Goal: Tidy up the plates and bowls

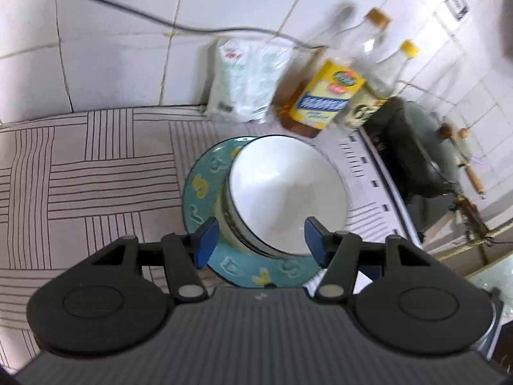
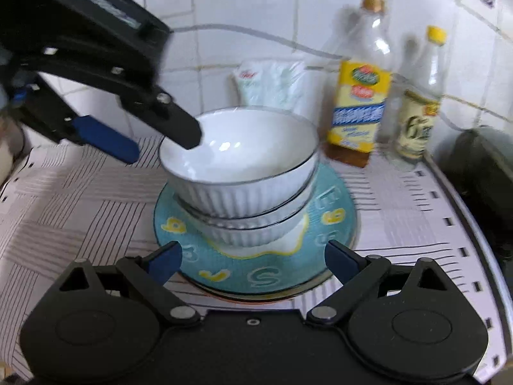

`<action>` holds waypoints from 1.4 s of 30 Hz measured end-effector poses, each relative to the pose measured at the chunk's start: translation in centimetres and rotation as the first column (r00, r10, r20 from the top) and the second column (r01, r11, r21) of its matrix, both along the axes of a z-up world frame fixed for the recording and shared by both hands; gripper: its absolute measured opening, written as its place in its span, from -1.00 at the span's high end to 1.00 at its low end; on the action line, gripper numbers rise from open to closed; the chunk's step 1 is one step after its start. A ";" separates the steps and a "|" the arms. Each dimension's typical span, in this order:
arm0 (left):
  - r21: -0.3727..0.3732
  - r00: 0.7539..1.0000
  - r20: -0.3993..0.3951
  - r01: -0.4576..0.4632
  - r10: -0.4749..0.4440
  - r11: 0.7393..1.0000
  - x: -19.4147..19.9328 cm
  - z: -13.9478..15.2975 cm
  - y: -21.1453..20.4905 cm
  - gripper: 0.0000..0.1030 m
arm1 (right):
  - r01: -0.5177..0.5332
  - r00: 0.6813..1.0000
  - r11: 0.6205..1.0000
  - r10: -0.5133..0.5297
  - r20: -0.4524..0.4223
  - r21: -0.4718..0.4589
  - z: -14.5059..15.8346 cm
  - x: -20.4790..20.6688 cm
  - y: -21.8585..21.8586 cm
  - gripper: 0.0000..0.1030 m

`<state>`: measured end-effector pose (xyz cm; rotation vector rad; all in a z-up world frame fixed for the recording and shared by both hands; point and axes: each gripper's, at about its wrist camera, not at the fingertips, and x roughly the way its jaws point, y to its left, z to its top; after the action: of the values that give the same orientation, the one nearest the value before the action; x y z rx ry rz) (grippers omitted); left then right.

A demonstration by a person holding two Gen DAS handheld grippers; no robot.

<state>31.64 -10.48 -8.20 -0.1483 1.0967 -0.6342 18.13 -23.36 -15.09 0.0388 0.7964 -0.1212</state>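
white bowls [image 2: 239, 173], teal lettered plate [image 2: 256, 272]

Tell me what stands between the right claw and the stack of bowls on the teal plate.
Nothing visible does. The right claw hangs open over the near rim of the teal plate, with a clear path to the stacked bowls. The left claw is open at the top bowl's left rim, off to the side.

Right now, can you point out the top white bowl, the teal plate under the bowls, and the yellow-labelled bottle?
top white bowl [image 2: 243, 147]: right wrist view, on its white inside.
teal plate [image 2: 263, 272]: right wrist view, on its near rim by the letter S.
yellow-labelled bottle [image 2: 359, 109]: right wrist view, on the label.
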 end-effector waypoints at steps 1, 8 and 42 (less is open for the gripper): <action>0.001 1.000 0.013 -0.001 0.001 1.000 -0.5 0.8 0.3 -0.12 | 0.003 1.000 1.000 -0.003 -0.001 -0.010 0.4 -0.1 -0.1 -0.89; 0.027 0.996 0.092 -0.019 0.017 0.999 -4.2 5.1 2.3 -0.23 | 0.004 1.000 1.000 -0.004 -0.006 0.024 3.3 -1.5 -0.1 -0.91; 0.301 0.973 0.192 -0.183 0.128 0.936 -14.5 9.5 8.9 -0.61 | 0.074 0.997 0.997 -0.074 0.000 0.000 14.4 -10.0 1.6 -0.92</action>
<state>17.18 -1.61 1.25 0.0953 0.9962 -0.3146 8.17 -21.74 -0.70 0.0679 0.7953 -0.1917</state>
